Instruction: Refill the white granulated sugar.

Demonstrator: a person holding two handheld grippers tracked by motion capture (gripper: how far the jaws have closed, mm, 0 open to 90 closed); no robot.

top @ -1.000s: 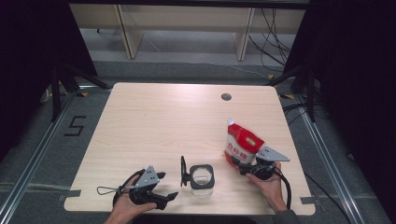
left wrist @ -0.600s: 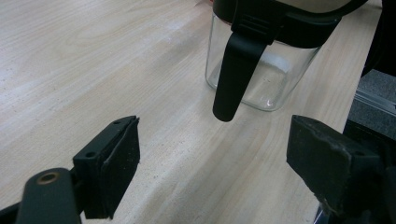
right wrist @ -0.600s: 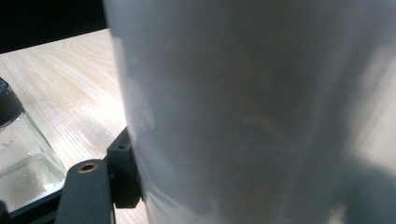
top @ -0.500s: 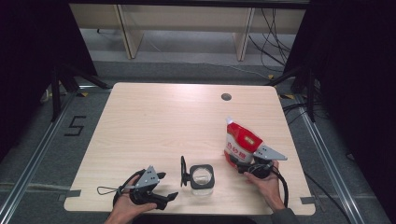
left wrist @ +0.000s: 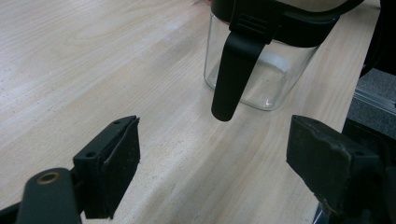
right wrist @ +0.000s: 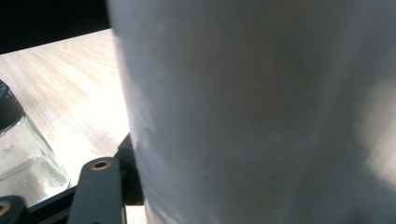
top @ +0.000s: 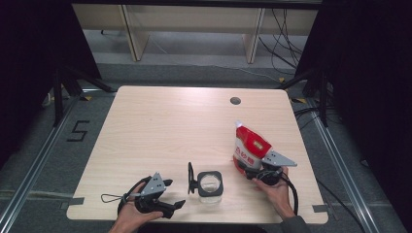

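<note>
**One pouch, one jar, two grippers**

One red pouch [top: 249, 148] stands near the table's [top: 160, 126] right front edge, and the right gripper [top: 253, 171] has its jaws around the pouch's base, having just been closing. One glass jar [top: 210, 183] with a black lid sits at front centre. The left gripper [top: 167, 195] rests beside it, jaws wide and empty.

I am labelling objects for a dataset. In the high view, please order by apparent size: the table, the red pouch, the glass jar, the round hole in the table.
1. table
2. red pouch
3. glass jar, somewhat smaller than the pouch
4. round hole
</note>
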